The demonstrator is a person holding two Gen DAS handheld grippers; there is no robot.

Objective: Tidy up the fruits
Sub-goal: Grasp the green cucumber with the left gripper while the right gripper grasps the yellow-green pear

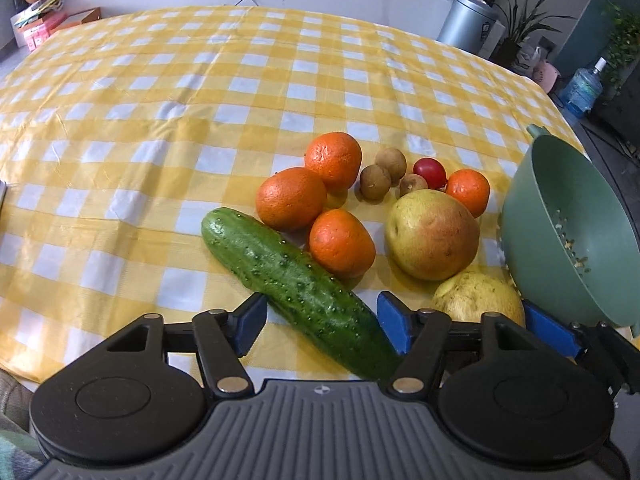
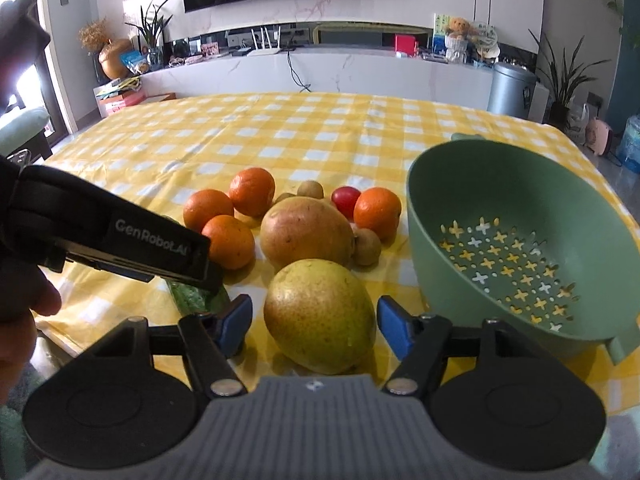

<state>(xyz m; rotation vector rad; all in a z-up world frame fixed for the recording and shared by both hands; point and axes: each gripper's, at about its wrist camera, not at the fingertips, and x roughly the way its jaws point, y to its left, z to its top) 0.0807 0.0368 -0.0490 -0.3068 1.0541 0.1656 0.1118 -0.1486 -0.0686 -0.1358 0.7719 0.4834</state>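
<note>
A cucumber lies on the yellow checked tablecloth between the open fingers of my left gripper, untouched by the pads. A yellow-green pear lies between the open fingers of my right gripper. Behind it are a bigger reddish pear, several oranges, small brown fruits and a red tomato. An empty green colander stands to the right. The same fruits show in the left wrist view: oranges, reddish pear, colander.
The left gripper's body reaches in at the left of the right wrist view, over the cucumber. The table's near edge lies just under both grippers. A grey bin and plants stand beyond the table's far right.
</note>
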